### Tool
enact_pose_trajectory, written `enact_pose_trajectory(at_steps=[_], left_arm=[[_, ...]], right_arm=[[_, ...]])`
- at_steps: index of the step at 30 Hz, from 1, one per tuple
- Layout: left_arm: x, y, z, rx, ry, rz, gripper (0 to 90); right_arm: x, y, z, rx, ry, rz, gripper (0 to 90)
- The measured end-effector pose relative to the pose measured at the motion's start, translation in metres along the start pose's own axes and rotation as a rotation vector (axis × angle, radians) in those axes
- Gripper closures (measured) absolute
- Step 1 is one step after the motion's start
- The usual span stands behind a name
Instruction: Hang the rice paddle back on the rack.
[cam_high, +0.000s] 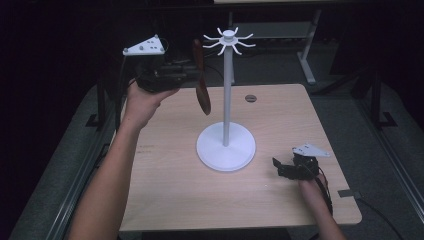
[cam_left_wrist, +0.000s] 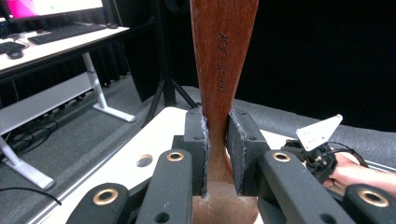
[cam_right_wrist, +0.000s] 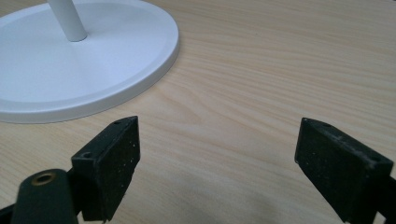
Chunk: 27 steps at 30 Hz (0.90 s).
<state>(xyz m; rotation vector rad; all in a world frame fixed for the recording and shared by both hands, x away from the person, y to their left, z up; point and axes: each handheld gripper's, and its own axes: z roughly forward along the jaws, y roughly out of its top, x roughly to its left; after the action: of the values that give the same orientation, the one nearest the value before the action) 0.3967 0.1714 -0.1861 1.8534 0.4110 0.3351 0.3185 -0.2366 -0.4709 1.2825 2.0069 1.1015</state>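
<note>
While the left gripper is raised above the far left of the worktop, its jaws are clenched on the narrow neck of a dark wooden utensil, which hangs upright from them with its broad end pointing down, clear of the wood. Seen along those jaws in the left gripper view, the handle rises straight up between the two pads, stamped lettering facing the camera; gripping it at the waist probably keeps it from swinging. Just beyond the jaws stands a white hook stand, its crown of curved prongs level with the utensil's upper end, which suggests the piece is being brought up for hanging. Low on the worktop, the right gripper rests with its jaws released and nothing between them, the stand's round base lying just ahead of them, perhaps ready to steady it.
</note>
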Motion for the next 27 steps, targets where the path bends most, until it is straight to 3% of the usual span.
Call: enact_pose_trajectory(at_steps=[27], left_arm=[[-0.001,0.003,0.025,0.03,-0.013,0.0,77.9]], right_arm=[[-0.002,0.0,-0.001,-0.008,0.0,0.009,13.6]])
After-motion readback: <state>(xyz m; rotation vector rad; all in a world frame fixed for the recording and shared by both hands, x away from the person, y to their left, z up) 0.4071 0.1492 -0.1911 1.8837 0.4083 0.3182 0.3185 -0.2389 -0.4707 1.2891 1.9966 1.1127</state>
